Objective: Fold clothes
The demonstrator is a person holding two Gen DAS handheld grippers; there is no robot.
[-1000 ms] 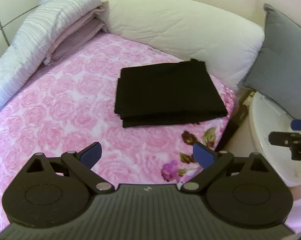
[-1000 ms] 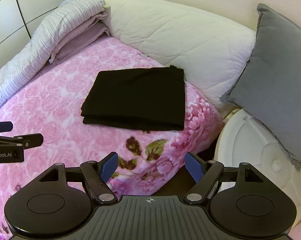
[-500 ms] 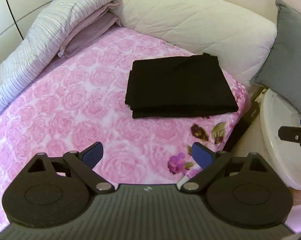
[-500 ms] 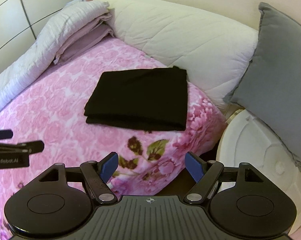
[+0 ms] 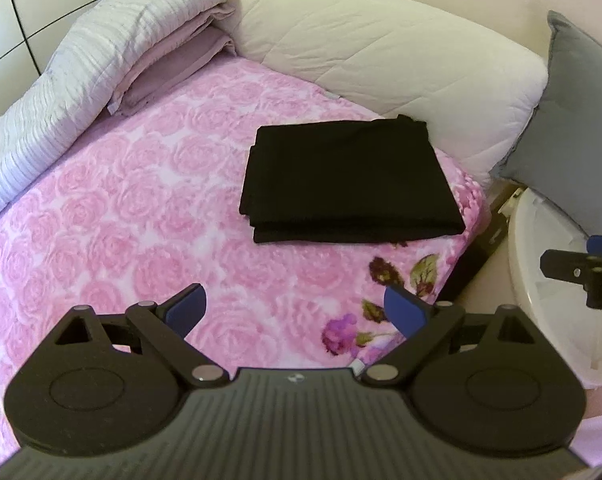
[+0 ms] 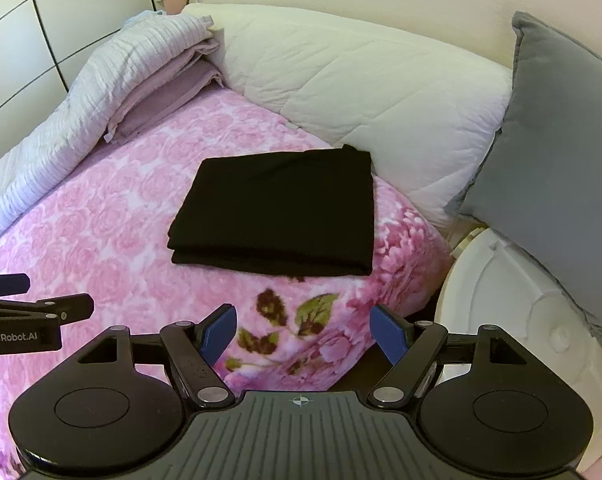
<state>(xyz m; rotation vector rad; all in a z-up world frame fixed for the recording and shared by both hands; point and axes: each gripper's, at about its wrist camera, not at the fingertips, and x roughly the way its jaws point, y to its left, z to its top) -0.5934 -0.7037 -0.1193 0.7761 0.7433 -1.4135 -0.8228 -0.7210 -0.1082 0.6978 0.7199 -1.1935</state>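
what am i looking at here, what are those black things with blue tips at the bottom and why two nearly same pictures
No robot arm is involved. A person carries a handheld two-finger gripper in each hand, and each one has a wide-angle camera looking forward along its fingers. That is why you get two similar pictures: one from the left gripper, one from the right gripper. The blue tips are the finger pads. Each camera also catches the other gripper at its picture's edge.

Both grippers are open and hold nothing, hovering at the near edge of the bed.

On the pink rose blanket lies a black garment, already folded into a neat rectangle. Behind it are a white quilted duvet, a grey cushion and a stack of folded bedding.
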